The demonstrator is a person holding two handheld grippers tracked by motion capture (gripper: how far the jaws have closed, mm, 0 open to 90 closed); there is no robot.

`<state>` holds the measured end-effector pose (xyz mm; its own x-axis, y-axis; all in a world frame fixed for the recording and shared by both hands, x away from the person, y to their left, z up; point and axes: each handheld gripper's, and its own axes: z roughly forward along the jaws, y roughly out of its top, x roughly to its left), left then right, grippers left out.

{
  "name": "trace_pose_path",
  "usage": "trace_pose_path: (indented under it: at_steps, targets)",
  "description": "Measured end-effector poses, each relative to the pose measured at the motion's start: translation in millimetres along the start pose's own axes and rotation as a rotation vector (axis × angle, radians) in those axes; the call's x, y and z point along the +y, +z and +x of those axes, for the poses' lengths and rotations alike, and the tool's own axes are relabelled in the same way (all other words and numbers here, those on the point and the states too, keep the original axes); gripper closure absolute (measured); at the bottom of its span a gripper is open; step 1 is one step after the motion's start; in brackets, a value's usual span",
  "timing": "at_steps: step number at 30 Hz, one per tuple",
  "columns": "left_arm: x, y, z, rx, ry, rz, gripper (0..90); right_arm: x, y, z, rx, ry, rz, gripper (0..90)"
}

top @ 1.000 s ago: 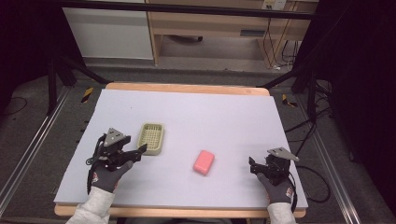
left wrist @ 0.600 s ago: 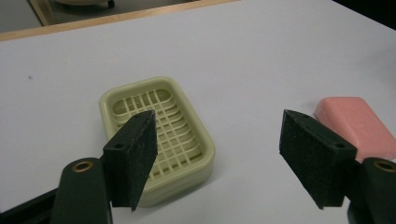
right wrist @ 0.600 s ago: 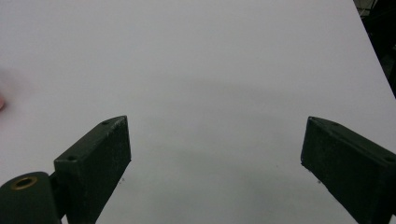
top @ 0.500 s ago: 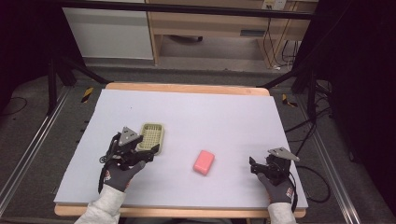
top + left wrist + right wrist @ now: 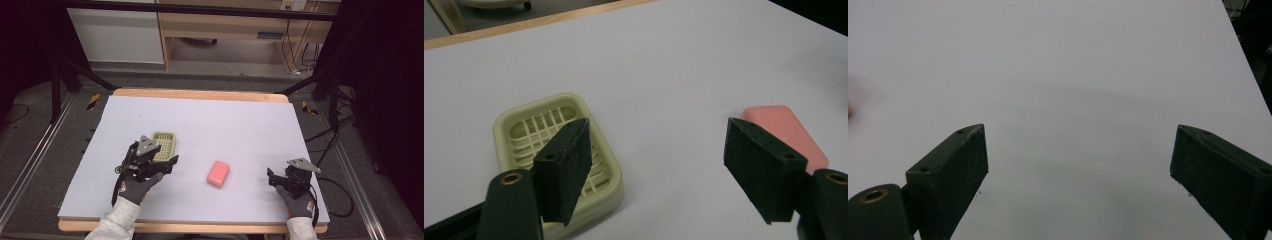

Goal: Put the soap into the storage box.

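Bench (image 5: 240,120), pale sheet over a wooden top, wood edge showing at far and near sides.

Left gripper (image 5: 167,162): held in a gloved left hand (image 5: 136,182), low over the bench at its left-front part. Jaws stand wide apart with nothing between them. Seen from its own camera, the left gripper (image 5: 654,170) has one jaw in front of the near corner of the soap dish (image 5: 524,127) and the other in front of the near end of the pink soap bar (image 5: 784,122). Bare sheet lies in the gap.

Soap dish (image 5: 165,142): pale green, slatted bottom, flat on the bench, just beyond the left gripper, nearly touching it from above. Nothing in it.

Pink soap bar (image 5: 218,173): flat on the sheet, near centre-front, right of the dish and apart from it, between the two grippers.

Right gripper (image 5: 270,178): in a gloved right hand (image 5: 299,200) at the right-front of the bench, well apart from the bar. From its own camera, the right gripper (image 5: 1078,165) has jaws spread wide, holding nothing, over bare sheet.

Cables trail from both grippers.
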<state>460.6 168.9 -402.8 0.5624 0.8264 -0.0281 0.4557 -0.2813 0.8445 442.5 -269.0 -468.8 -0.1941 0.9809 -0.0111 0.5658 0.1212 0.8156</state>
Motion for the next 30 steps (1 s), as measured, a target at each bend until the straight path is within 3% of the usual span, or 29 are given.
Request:
trace_pose_path:
  at_steps: [14, 30]
  targets:
    - [8.0, 6.5, -13.1, -0.017, 0.008, -0.001, 26.3, 0.2, -0.9, -1.1, -0.012, 0.008, -0.005, 8.8]
    - [14.9, 25.7, -35.4, -0.061, 0.036, 0.021, 25.4, 0.4, -1.6, -0.3, -0.009, 0.004, -0.011, 8.9]
